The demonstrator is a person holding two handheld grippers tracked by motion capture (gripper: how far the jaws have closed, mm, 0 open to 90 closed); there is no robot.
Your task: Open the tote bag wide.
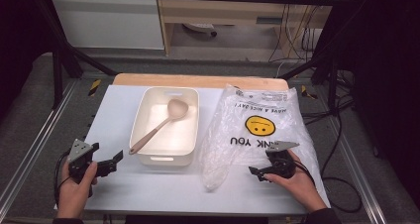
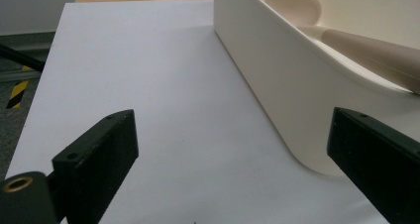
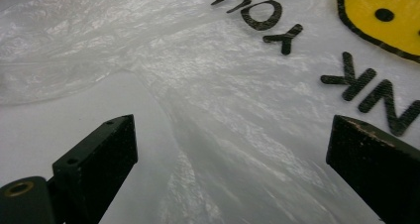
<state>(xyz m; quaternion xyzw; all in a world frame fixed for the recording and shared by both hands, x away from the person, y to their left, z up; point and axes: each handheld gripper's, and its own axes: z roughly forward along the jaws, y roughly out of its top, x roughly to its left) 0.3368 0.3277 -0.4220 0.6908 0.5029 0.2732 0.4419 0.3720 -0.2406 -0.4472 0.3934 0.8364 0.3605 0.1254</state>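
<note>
Nearest the person, right gripper held low over the near right part of the table, jaws spread wide and holding nothing, aimed at the plastic bag just ahead. Left gripper likewise spread and empty, at the near left, just beside the near corner of the white tub. Bag lying flat on the table's right half, crinkled, clear, printed with a yellow smiley face and black lettering; narrow gathered end trailing toward the near edge. Likely very light, limp and slick: apt to slide on the smooth tabletop instead of lifting, and to sag or fold once raised. Best hold probably a pinch on a raised wrinkle or on the bunched near end, where film stands clear of the surface; flat areas offer little to bite. Farther off, tub resting left of the bag, rigid and smooth-walled, with a long spoon lying slantwise inside, handle end resting on the near left rim, bowl toward the far side. Spoon probably stiff and light, easiest taken along the handle.
</note>
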